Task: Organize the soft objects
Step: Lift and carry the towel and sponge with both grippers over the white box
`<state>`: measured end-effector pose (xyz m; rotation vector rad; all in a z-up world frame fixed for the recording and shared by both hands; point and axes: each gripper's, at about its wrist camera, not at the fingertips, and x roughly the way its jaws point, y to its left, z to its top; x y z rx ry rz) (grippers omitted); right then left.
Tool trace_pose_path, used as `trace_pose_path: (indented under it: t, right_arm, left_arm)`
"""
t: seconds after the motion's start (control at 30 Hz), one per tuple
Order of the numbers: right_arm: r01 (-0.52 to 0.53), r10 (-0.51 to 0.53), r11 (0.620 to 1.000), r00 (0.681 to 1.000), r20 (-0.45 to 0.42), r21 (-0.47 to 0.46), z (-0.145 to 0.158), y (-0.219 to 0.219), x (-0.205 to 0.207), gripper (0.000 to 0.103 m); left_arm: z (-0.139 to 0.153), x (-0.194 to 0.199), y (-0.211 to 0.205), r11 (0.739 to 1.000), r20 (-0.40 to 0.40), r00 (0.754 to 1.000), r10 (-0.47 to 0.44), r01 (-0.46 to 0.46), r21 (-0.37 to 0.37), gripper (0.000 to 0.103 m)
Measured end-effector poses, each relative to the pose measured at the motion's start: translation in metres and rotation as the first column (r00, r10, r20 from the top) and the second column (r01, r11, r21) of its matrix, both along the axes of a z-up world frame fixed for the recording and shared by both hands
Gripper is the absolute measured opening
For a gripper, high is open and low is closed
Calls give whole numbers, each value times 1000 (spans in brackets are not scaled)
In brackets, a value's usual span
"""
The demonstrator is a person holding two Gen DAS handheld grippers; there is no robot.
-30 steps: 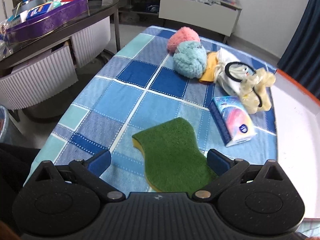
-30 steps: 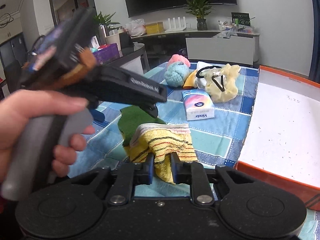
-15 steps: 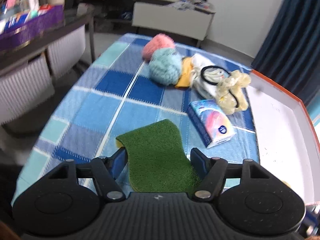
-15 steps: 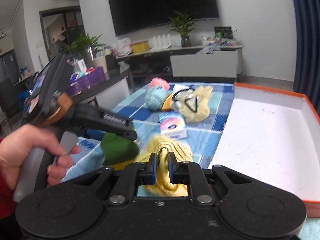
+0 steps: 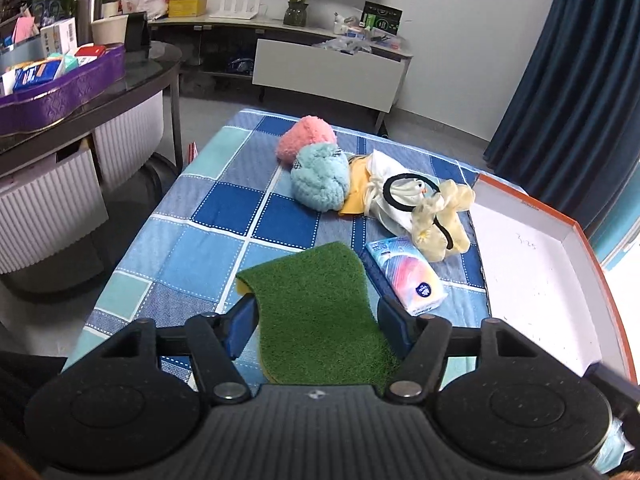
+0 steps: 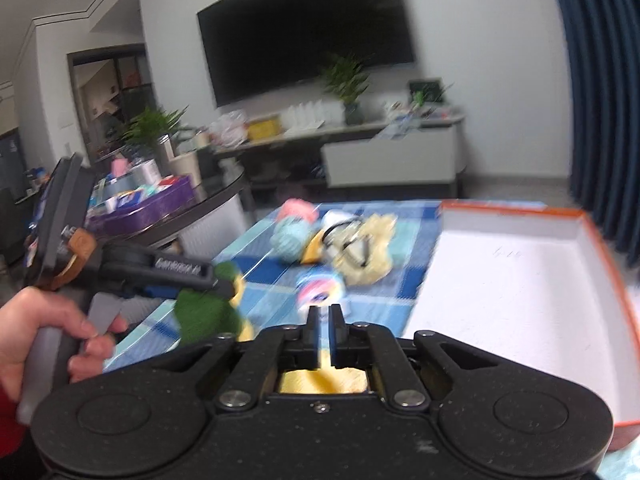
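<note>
Left hand-held gripper (image 5: 316, 320) pinching sponge (image 5: 320, 312), right (image 6: 325, 320) pinching cloth (image 6: 320, 380); thin grip, could slip before box (image 6: 520, 280).

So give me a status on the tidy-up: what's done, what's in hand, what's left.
Done: nothing shows in the orange box; its white floor is bare. In hand: the left claw is closed on the green sponge, and the right claw grips a yellow cloth. Left on the checked tablecloth: pink ball, teal ball, cream plush bundle and tissue pack.
</note>
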<state>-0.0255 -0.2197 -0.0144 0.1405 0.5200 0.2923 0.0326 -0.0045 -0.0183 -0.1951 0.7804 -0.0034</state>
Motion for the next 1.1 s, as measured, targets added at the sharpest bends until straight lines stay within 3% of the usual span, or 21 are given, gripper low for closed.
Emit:
trace_pose_path:
  t: [0.03,0.1,0.2,0.27,0.3,0.33,0.37,0.4,0.73,1.1]
  right_arm:
    - [-9,9,1000,1000,0,-3,-3,4,-1,49]
    - [-55,55,998,998,-17,-38,-11,16,-1,89]
    - [-81,75,990,996,-53,-117,-23,34,4,89]
    - [-91,78,986,992,-97,-141,-34,40,11,88]
    - [-98,80,985,989,-124,-144,-38,41,15,75]
    - [-99,79,985,987,-142,-139,-41,41,17,40]
    - [-87,65,986,987,-149,-142,-41,40,18,23]
    - [-72,53,987,989,-138,-143,-40,38,17,17]
    - [84,-82,994,996,45,-65,14,-5,10,14]
    - [201,-195,977,977,86,-70,34,-36,21,14]
  left_arm:
    - [0,0,-1,1000,3,1000,1,-1,7,66]
    - [0,0,0,1000,4,1000,0,-1,10,67]
    - [4,-2,2,1000,14,1000,-2,2,11,67]
    - [5,-4,2,1000,18,1000,-9,9,10,67]
    - [6,-4,2,1000,18,1000,-14,14,7,67]
    - [6,-6,1,1000,19,1000,-20,19,7,67]
    - [6,-6,0,1000,19,1000,-23,23,9,67]
    - [7,-6,-1,1000,20,999,-27,27,8,67]
    - [28,-8,-21,993,78,990,-115,113,35,67]
    - [39,7,-41,983,94,979,-183,179,46,67]
